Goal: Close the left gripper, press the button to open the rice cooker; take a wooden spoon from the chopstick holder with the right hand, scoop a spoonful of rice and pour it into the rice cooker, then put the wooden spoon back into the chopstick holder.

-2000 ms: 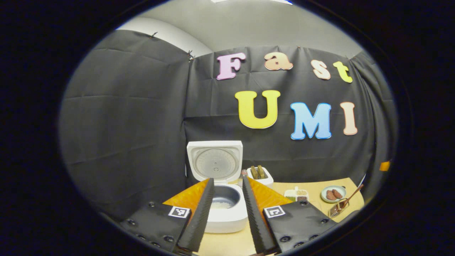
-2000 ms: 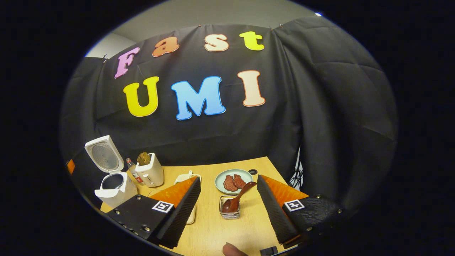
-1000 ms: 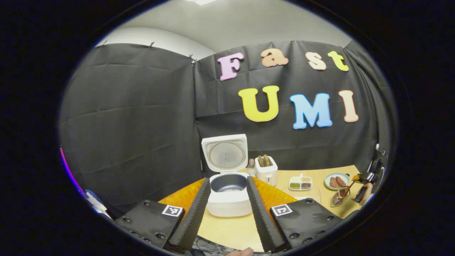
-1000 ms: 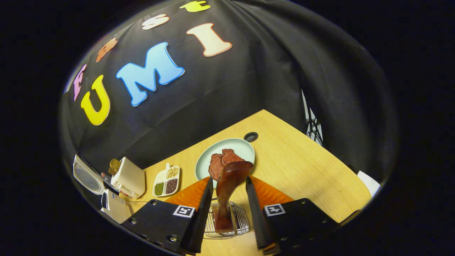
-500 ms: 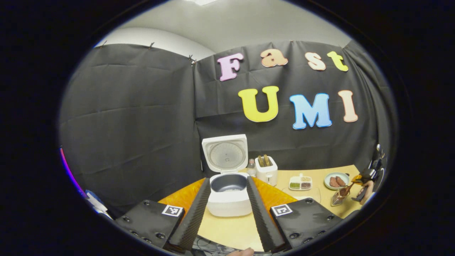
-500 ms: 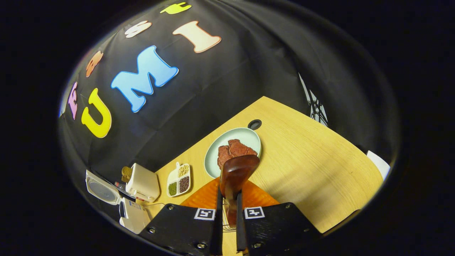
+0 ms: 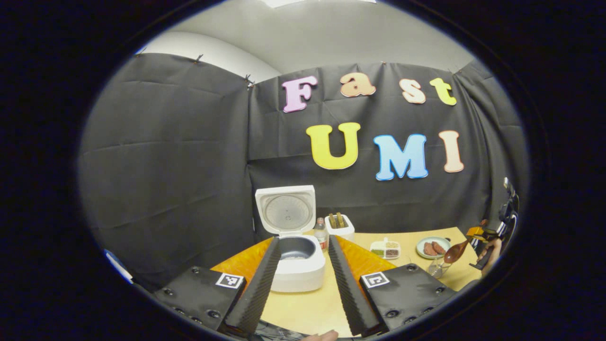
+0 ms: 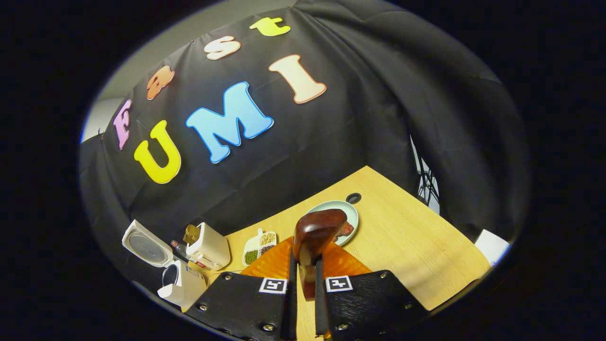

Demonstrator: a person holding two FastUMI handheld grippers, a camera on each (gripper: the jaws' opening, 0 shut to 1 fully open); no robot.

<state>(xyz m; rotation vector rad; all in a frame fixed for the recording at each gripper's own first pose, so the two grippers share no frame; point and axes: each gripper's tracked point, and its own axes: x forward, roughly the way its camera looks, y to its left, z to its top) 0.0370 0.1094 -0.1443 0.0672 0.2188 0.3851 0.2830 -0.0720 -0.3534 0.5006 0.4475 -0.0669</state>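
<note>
Booth: black cloth walls, wooden table [image 8: 407,241].
Rice cooker [image 7: 296,265]: lid up, straight ahead between the left gripper [image 7: 303,284] fingers, which stand wide apart and hold nothing.
Chopstick holder [image 7: 436,269]: on the table far to that gripper's right, below the lifted spoon.
Right gripper [image 8: 303,303]: fingers nearly together, clamped on the wooden spoon [image 8: 312,241] handle, bowl up and forward.
Risk: the hold is narrow and low on the handle; the spoon may pivot or slip while scooping, spilling rice.
</note>
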